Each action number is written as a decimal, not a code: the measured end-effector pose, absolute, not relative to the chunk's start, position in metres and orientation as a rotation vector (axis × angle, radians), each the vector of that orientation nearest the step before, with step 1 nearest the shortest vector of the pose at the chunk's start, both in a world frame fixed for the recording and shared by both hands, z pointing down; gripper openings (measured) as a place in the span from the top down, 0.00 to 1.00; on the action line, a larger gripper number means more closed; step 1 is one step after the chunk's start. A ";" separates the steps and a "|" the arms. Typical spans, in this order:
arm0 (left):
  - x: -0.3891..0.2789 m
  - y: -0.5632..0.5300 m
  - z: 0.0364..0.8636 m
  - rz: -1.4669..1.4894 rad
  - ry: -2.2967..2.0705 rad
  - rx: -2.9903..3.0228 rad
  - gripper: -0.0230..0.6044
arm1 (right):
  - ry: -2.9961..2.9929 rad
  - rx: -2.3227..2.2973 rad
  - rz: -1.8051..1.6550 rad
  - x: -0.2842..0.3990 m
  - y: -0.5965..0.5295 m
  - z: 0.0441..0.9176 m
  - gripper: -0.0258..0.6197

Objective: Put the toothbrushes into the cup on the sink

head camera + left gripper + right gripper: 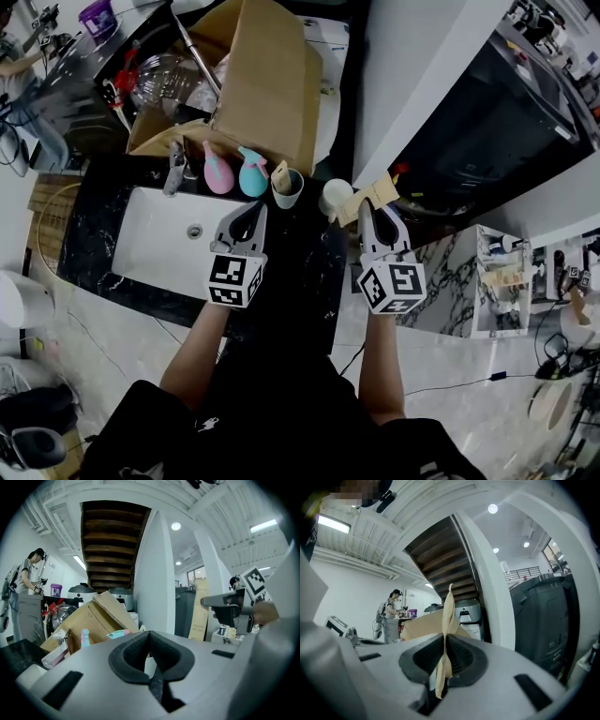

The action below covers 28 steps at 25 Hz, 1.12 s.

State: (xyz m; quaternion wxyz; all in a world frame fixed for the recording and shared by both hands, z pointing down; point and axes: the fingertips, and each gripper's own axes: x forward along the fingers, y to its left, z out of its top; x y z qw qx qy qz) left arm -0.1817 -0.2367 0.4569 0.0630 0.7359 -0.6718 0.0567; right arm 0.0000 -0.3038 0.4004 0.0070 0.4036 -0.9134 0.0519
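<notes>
Both arms extended; left gripper [251,208] jaws together, right gripper [377,212] jaws pinching tan packet [446,616].

The head view is uneven: the white basin [155,246] at 9 o'clock and the wall at 1 o'clock come up bright, while the black surface [305,267] and everything toward 6 o'clock sink into shadow. Both gripper views bow hard and go black at the corners. A ceiling lamp [176,526] flares at 12 o'clock in the left one. The tan card strip [445,634] close to the right lens looks soft, probably just out of focus.
</notes>
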 end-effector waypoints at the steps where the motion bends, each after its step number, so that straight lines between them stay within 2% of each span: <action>1: -0.181 -0.236 0.457 0.173 -2.035 2.218 0.96 | -2.861 1.250 0.162 -0.001 -0.307 0.401 0.92; 18: -0.148 -0.225 0.478 0.198 -1.997 2.161 0.96 | -2.866 1.128 0.197 -0.017 -0.358 0.439 0.92; 28: -0.152 -0.232 0.492 0.231 -1.984 2.132 0.96 | -2.853 1.121 0.222 -0.025 -0.380 0.457 0.92</action>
